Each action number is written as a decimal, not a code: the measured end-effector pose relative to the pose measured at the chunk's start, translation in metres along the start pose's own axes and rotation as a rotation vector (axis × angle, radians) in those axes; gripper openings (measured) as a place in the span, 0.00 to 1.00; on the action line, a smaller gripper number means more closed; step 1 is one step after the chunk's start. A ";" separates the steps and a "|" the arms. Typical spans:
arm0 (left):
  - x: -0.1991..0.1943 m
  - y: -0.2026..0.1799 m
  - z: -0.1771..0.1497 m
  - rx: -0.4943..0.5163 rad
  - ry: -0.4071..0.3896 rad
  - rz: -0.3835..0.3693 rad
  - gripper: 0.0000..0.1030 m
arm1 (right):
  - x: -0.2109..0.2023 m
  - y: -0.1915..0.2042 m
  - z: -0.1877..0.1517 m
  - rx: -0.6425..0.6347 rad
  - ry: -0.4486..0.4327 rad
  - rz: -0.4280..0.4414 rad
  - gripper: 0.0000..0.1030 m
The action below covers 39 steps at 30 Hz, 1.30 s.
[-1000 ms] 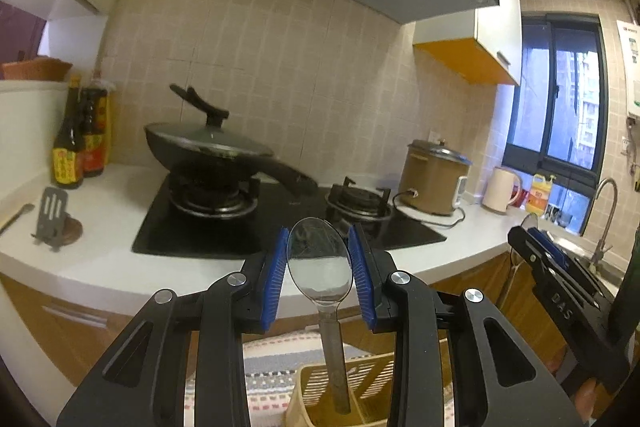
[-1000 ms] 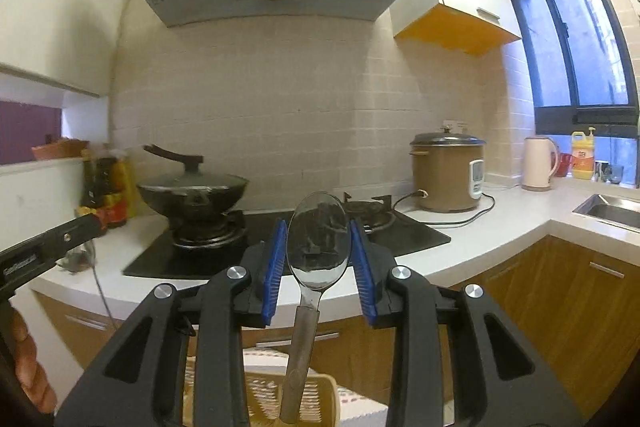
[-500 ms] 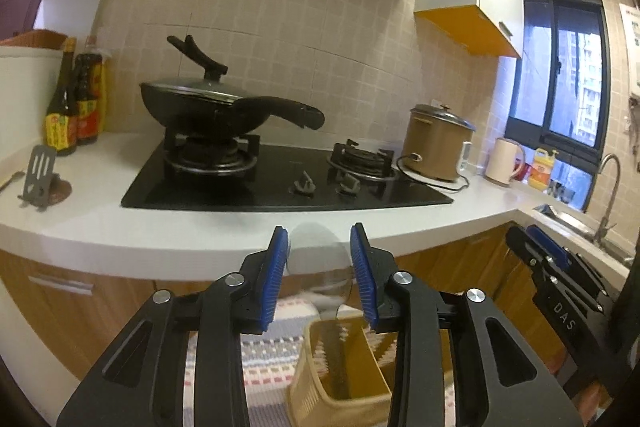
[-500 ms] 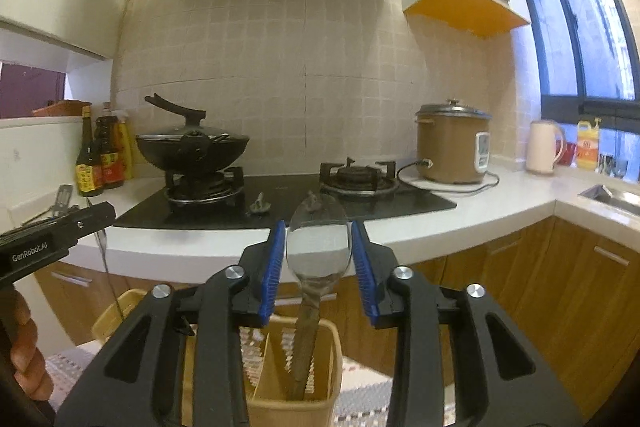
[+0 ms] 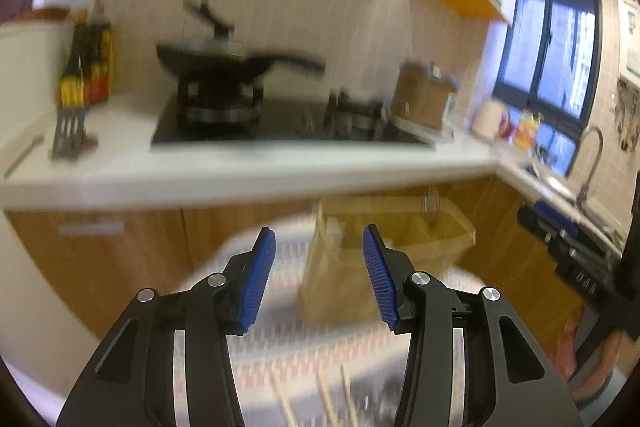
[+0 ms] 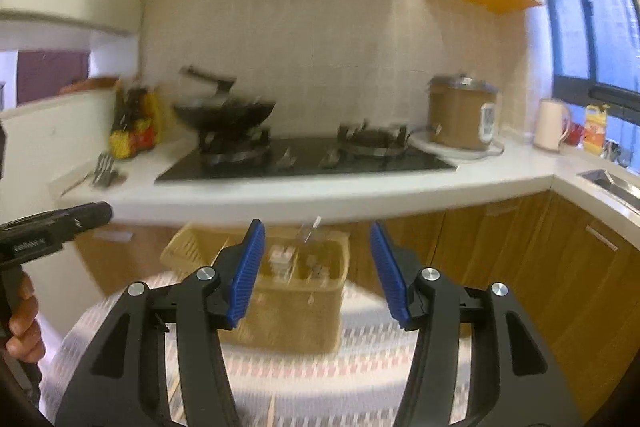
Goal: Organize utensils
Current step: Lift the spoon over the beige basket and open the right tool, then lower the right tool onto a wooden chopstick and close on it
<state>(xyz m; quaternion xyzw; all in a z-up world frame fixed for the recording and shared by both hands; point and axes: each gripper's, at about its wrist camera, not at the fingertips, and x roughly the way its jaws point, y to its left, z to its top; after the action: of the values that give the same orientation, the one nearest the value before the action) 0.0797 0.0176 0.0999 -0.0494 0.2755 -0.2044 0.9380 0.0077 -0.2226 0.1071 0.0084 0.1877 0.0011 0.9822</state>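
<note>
I am looking past my left gripper [image 5: 318, 277] and right gripper [image 6: 316, 269], both matt black plastic with ribbed blue pads [image 6: 246, 273]. The yellow basket [image 6: 298, 307] is looking like slatted plastic, sitting on a woven patterned cloth [image 6: 360, 359]. The white desk [image 6: 320, 193] is showing smooth and glossy above wood-grain cabinet doors [image 6: 500, 255].

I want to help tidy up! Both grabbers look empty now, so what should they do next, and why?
Probably reach down for another utensil. Both the left gripper and right gripper are opening with nothing between their pads, above the yellow basket; thin sticks, maybe chopsticks, lie blurred on the mat below.
</note>
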 end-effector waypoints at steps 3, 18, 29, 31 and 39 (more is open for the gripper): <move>0.007 0.016 -0.021 -0.044 0.136 -0.023 0.43 | -0.001 0.005 -0.011 -0.004 0.106 0.037 0.50; 0.096 0.036 -0.103 -0.007 0.511 0.085 0.40 | 0.101 0.013 -0.105 0.164 0.748 0.200 0.30; 0.114 0.013 -0.108 0.104 0.520 0.168 0.34 | 0.116 0.047 -0.134 -0.009 0.857 0.107 0.19; 0.117 0.008 -0.108 0.127 0.520 0.184 0.33 | 0.116 0.056 -0.135 -0.062 0.850 0.075 0.11; 0.124 -0.005 -0.106 0.197 0.511 0.251 0.05 | 0.114 0.067 -0.139 -0.104 0.818 0.096 0.04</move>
<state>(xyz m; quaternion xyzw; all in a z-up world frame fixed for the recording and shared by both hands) 0.1159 -0.0363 -0.0504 0.1295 0.4854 -0.1184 0.8565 0.0630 -0.1526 -0.0628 -0.0338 0.5616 0.0595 0.8246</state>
